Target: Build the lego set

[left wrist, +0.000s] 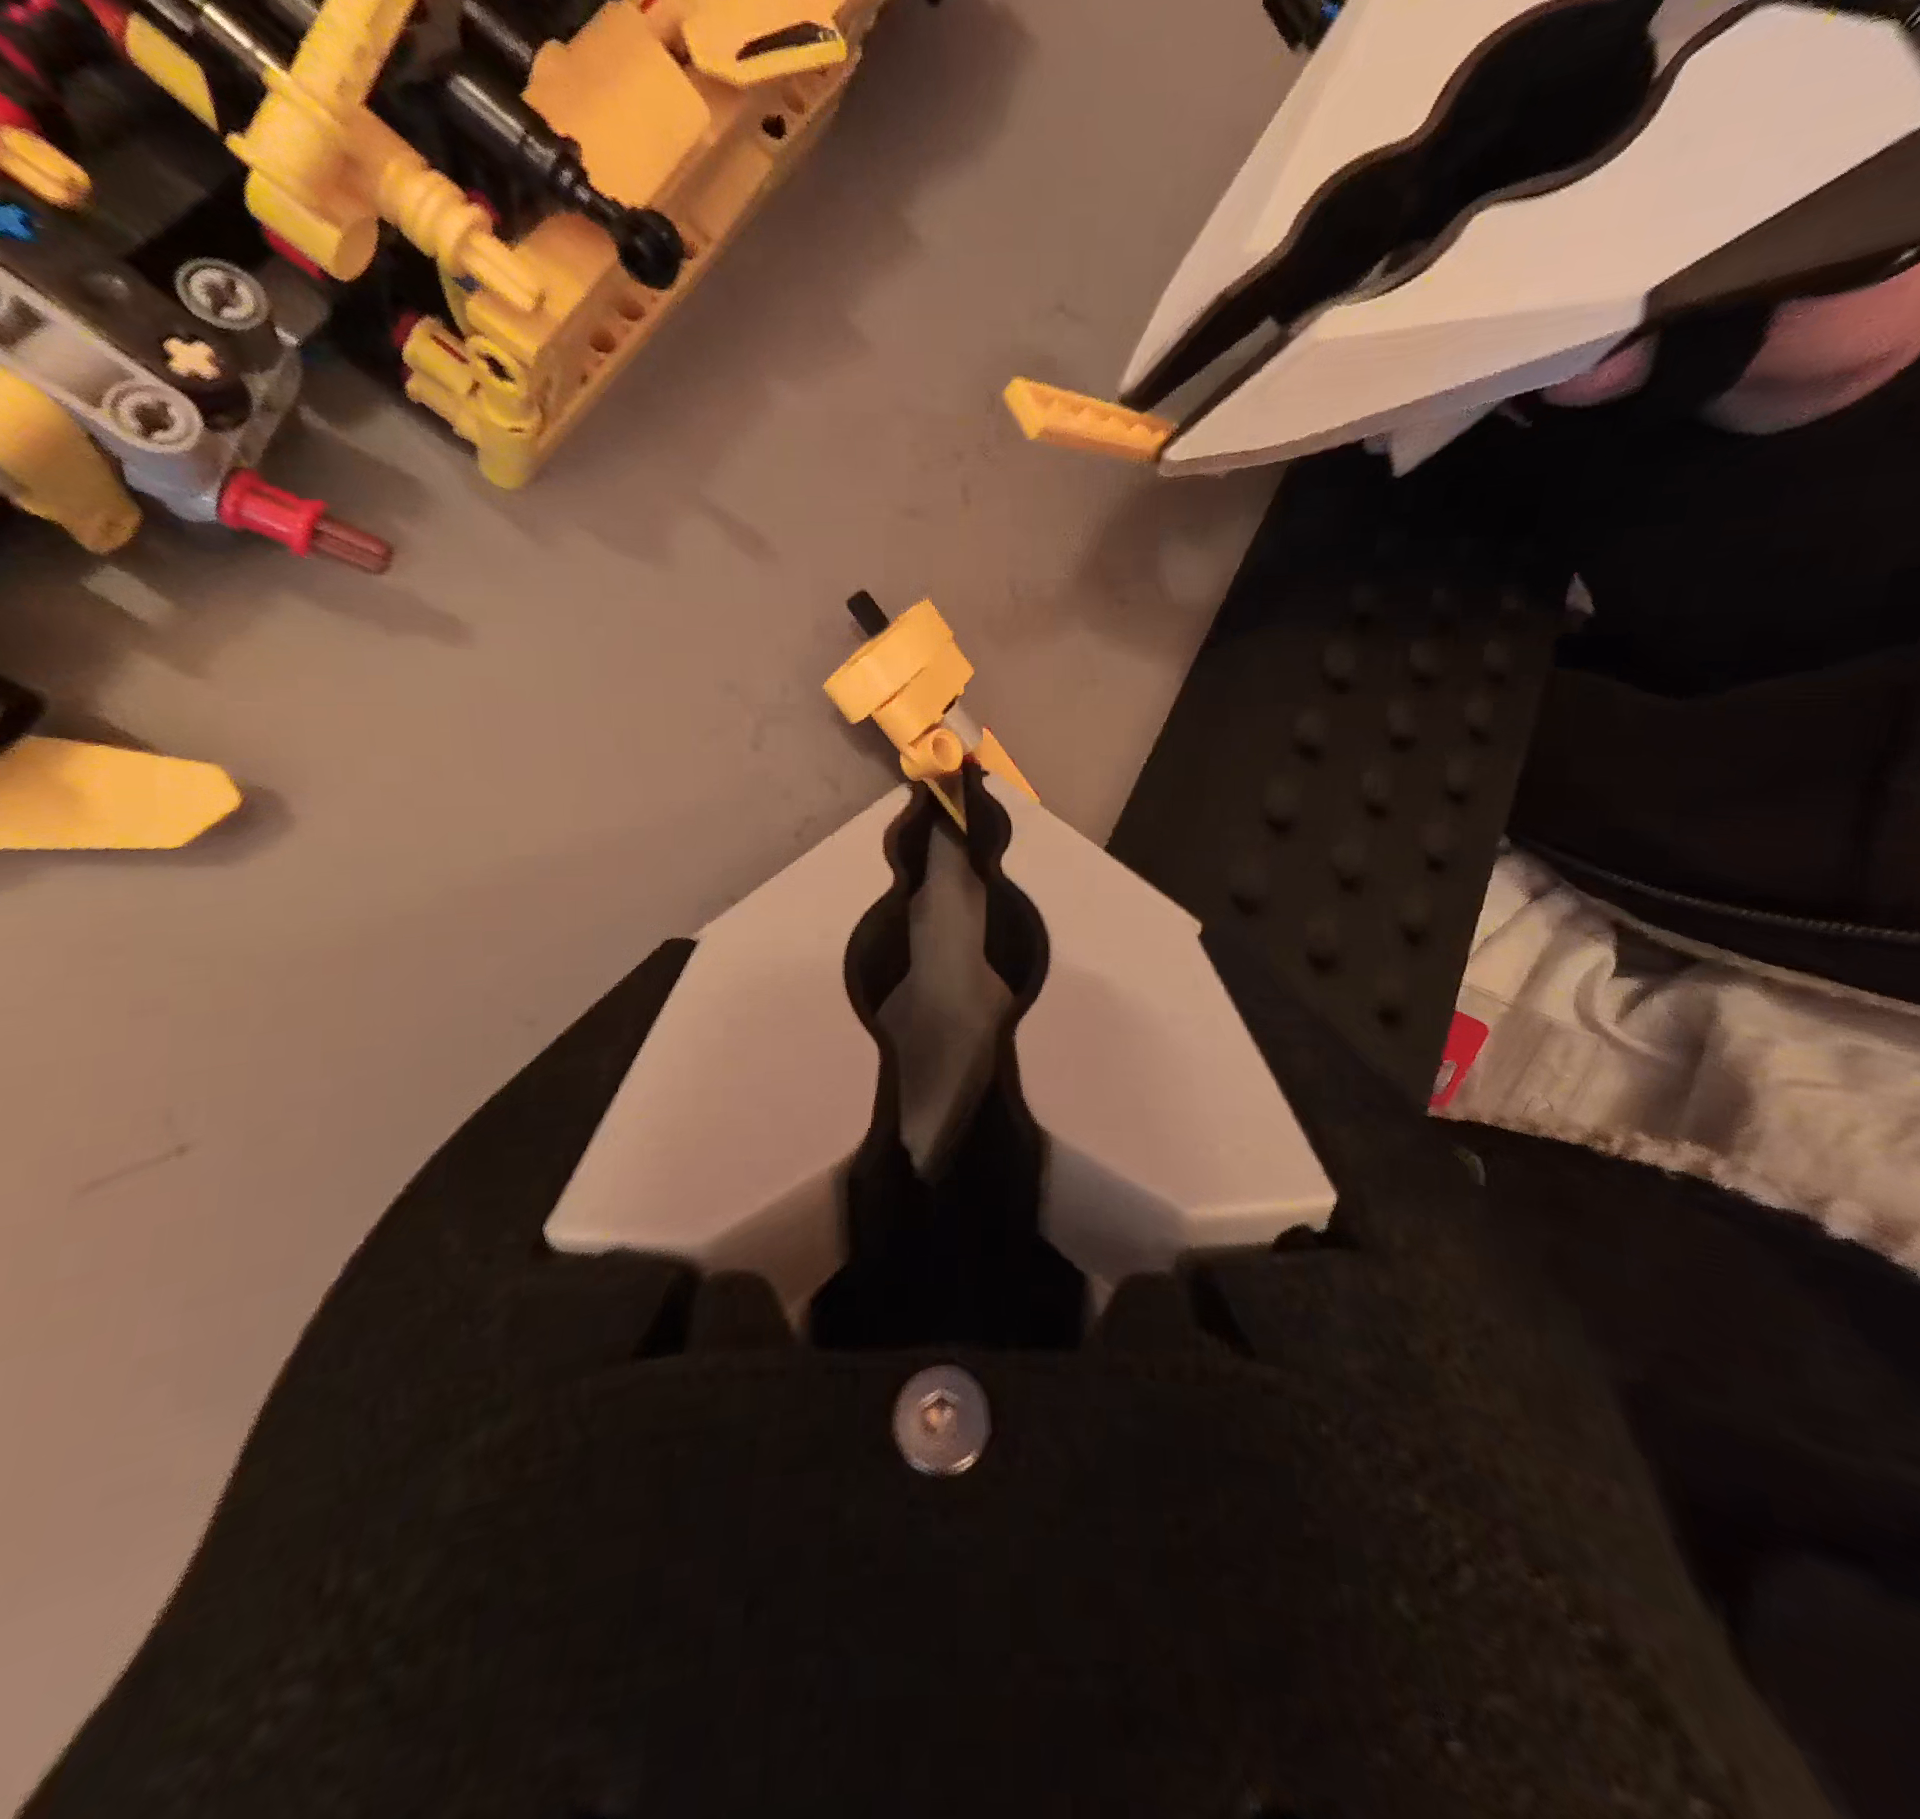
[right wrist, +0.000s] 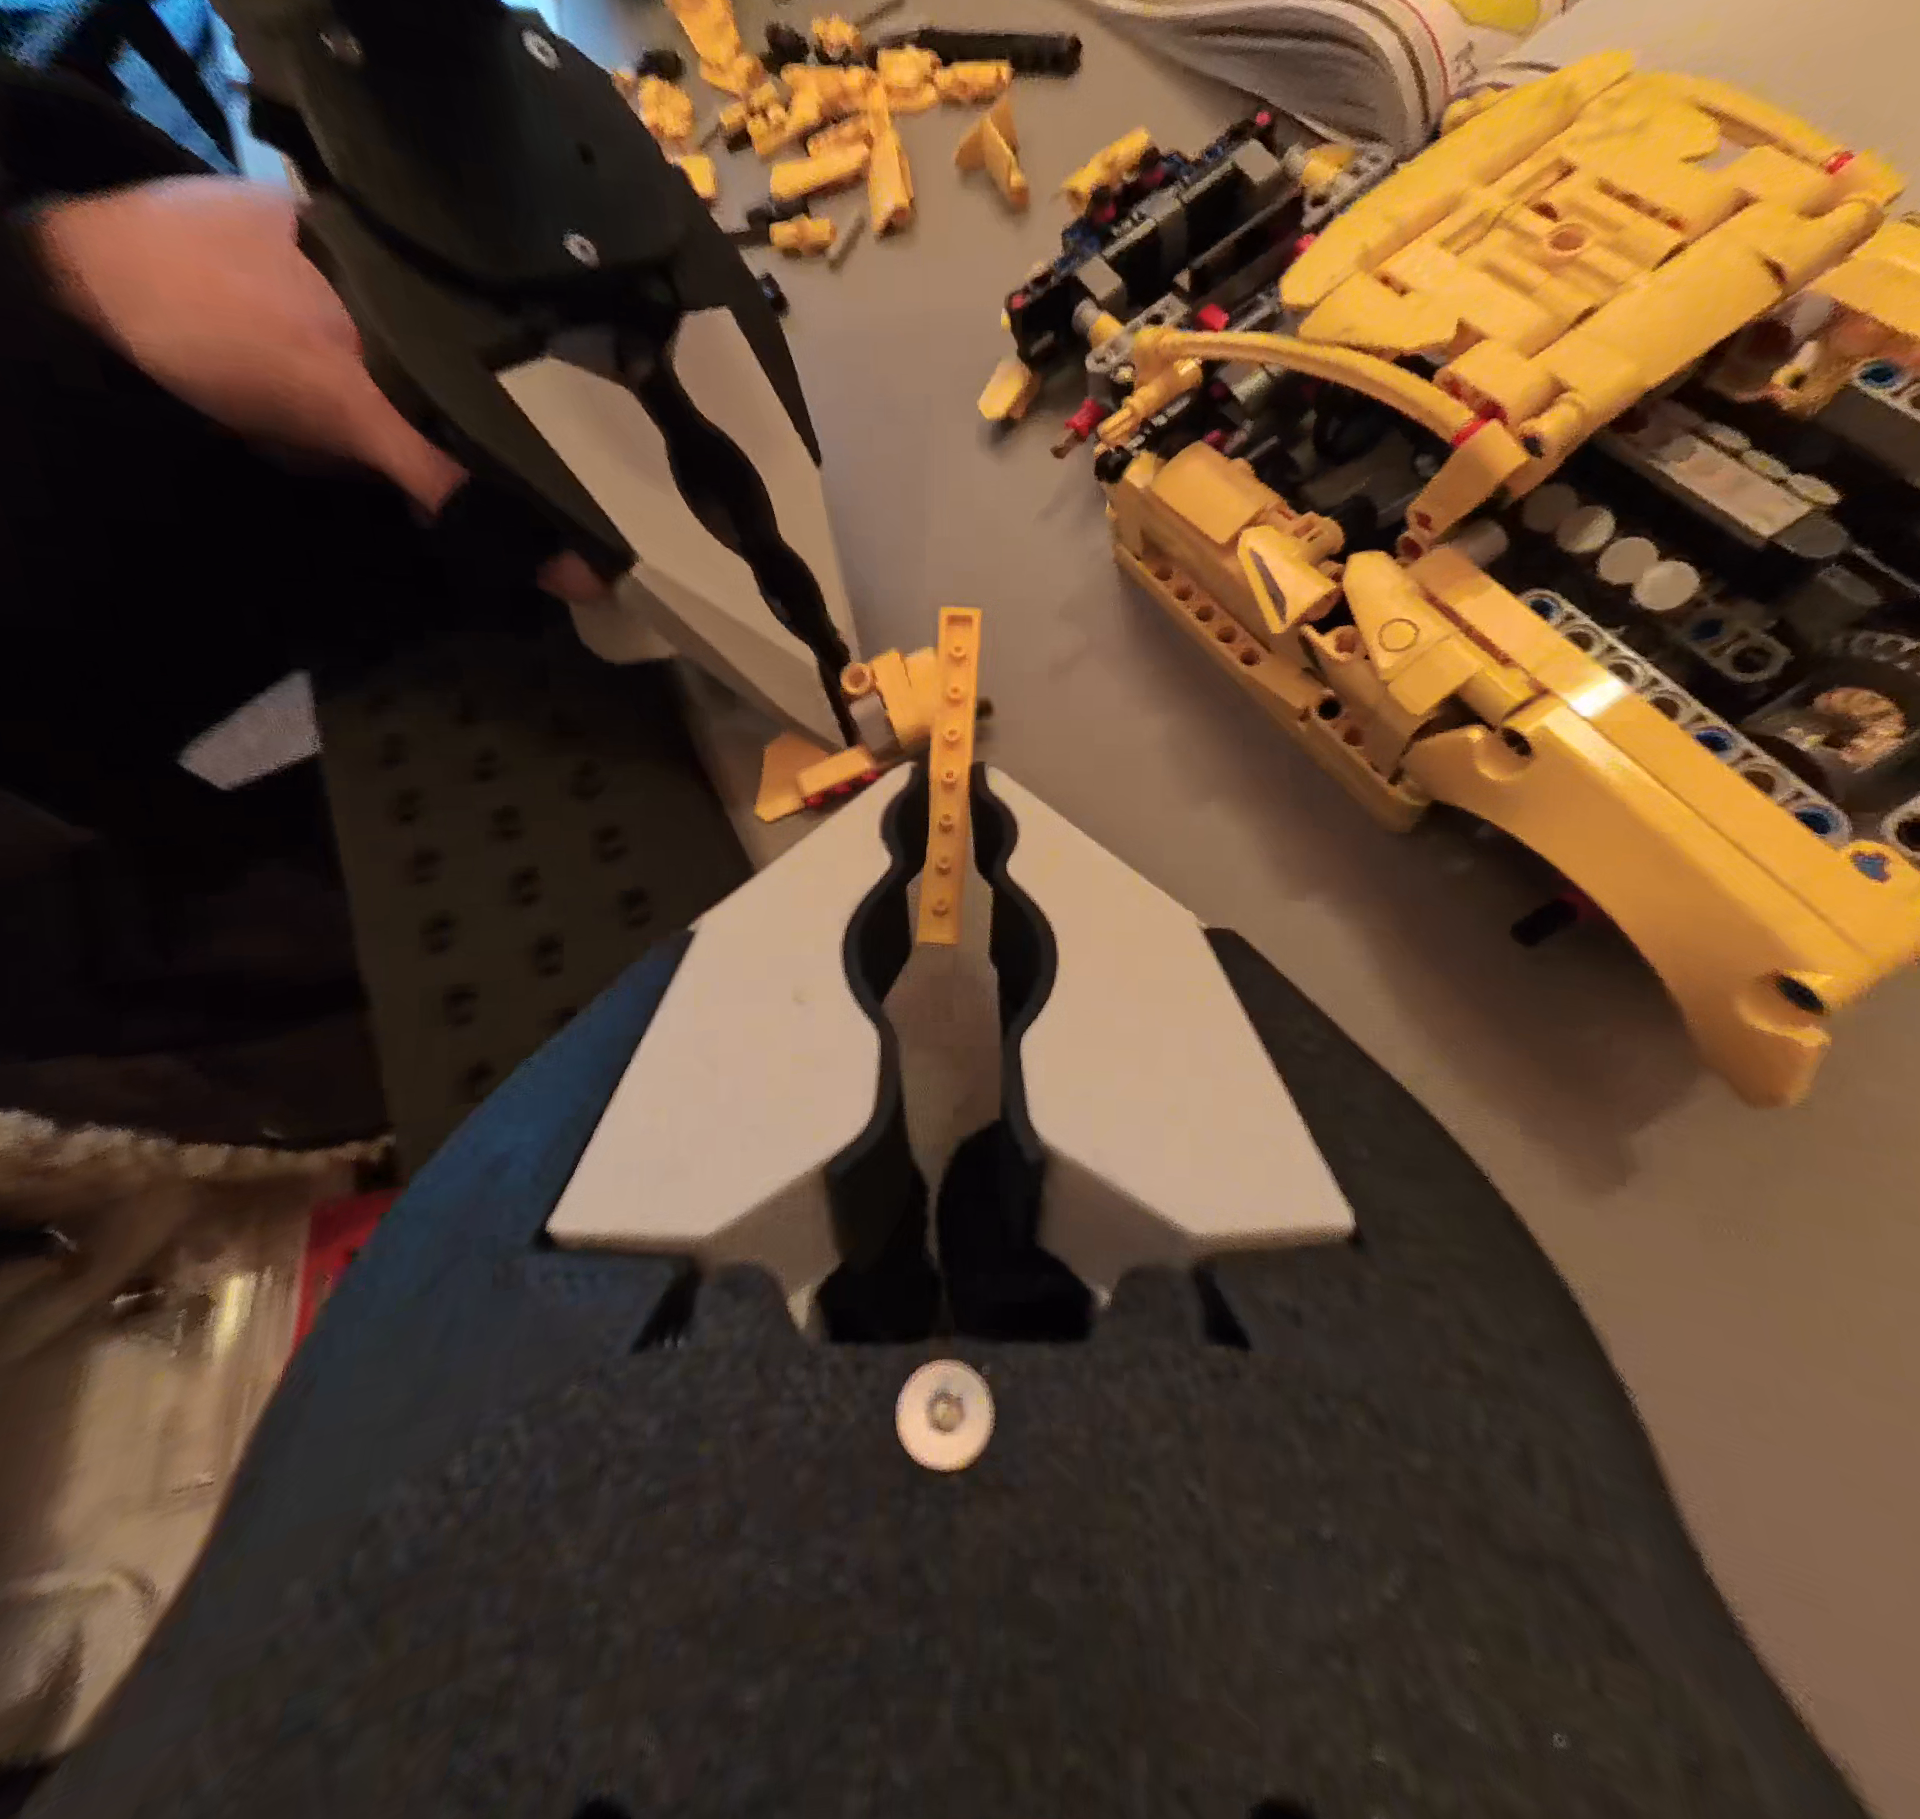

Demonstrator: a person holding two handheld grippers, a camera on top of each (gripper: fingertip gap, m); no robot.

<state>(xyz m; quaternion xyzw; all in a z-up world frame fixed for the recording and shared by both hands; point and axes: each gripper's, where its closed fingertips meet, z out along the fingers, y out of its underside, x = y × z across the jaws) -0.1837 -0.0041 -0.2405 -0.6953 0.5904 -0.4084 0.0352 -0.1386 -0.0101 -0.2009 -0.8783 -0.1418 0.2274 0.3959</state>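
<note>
Each wrist camera looks down along its own fingers, close above the grey table [left wrist: 623, 938]. Both views share the yellow model car [right wrist: 1507, 522], which lies at upper left in the left view and at right in the right view.

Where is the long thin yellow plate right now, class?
In the right wrist view the long yellow plate is clamped between the right gripper's fingertips, above the grey table, beside the small yellow sub-assembly held by the left gripper.
</note>
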